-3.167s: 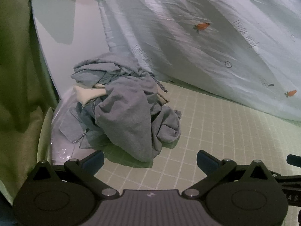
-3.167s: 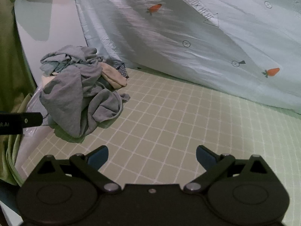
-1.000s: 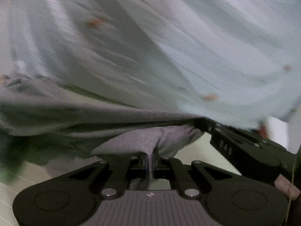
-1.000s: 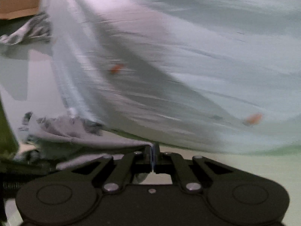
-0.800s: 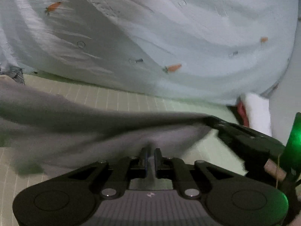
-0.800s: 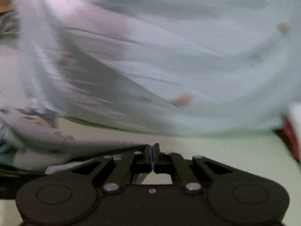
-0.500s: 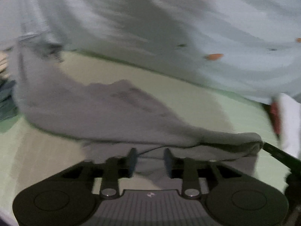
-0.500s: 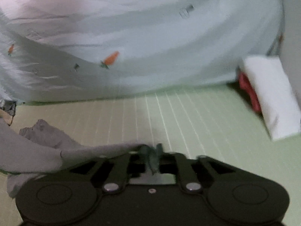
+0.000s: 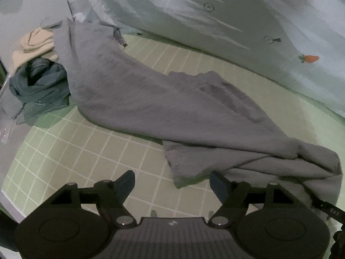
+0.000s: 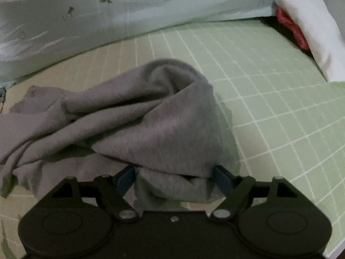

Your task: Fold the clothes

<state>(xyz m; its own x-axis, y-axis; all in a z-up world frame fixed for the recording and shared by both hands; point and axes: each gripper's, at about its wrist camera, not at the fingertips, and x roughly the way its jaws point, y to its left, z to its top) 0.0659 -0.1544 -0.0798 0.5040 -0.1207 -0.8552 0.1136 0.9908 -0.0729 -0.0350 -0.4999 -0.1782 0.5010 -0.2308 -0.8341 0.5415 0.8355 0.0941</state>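
Observation:
A grey garment (image 9: 163, 105) lies stretched across the green checked mat (image 9: 86, 151), from the pile at the far left to a bunched end at the right. My left gripper (image 9: 172, 183) is open and empty just in front of its near edge. In the right wrist view the bunched end of the grey garment (image 10: 155, 120) lies between the open fingers of my right gripper (image 10: 174, 178), which do not pinch it.
A pile with a dark teal garment (image 9: 38, 86) and a beige one (image 9: 34, 43) sits at the far left. A pale carrot-print sheet (image 9: 215, 10) hangs behind the mat. A white folded cloth (image 10: 312, 28) over a red one (image 10: 291, 28) lies at the far right.
Both grippers carried the grey garment from the pile out over the mat, laid it down and opened. It now rests spread on the mat.

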